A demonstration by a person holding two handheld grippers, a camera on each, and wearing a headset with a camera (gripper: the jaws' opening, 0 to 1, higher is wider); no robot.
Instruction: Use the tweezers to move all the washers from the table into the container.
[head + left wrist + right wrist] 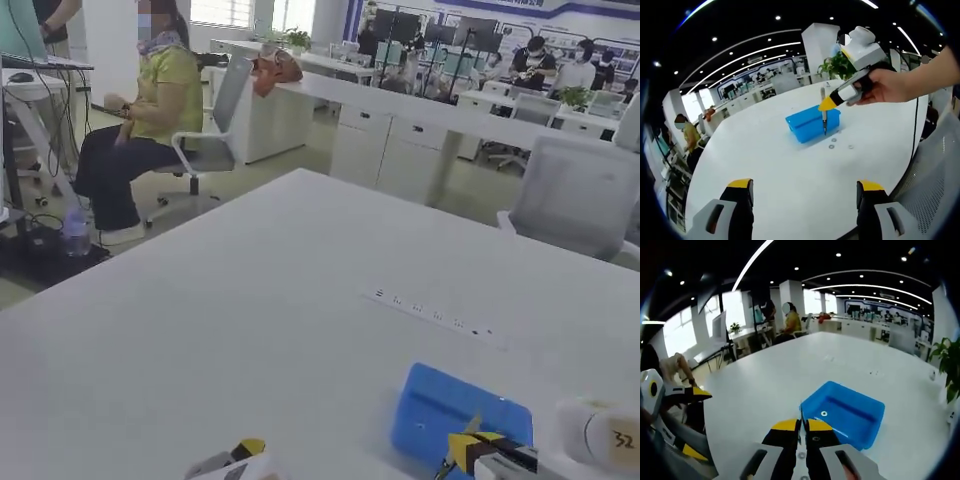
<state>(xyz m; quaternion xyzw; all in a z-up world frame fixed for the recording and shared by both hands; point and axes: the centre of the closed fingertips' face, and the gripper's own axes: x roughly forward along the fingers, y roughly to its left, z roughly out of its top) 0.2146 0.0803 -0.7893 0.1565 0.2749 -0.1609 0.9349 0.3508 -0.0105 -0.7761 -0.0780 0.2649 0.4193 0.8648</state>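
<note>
The blue container (812, 122) sits on the white table (790, 175); it also shows in the head view (455, 415) and the right gripper view (845, 415), where one washer (824, 413) lies inside it. A hand holds my right gripper (827, 104), which is shut on the tweezers (824, 115). They point down, with the tip just in front of the container. Three washers (831, 146) lie on the table beside that tip. My left gripper (805, 195) is open with nothing between its fingers, some way back from the container.
A potted plant (837, 62) stands behind the container, near the table's far edge. A power strip (430, 315) is set into the table top. Office chairs (575, 195) and a seated person (150, 110) are beyond the table.
</note>
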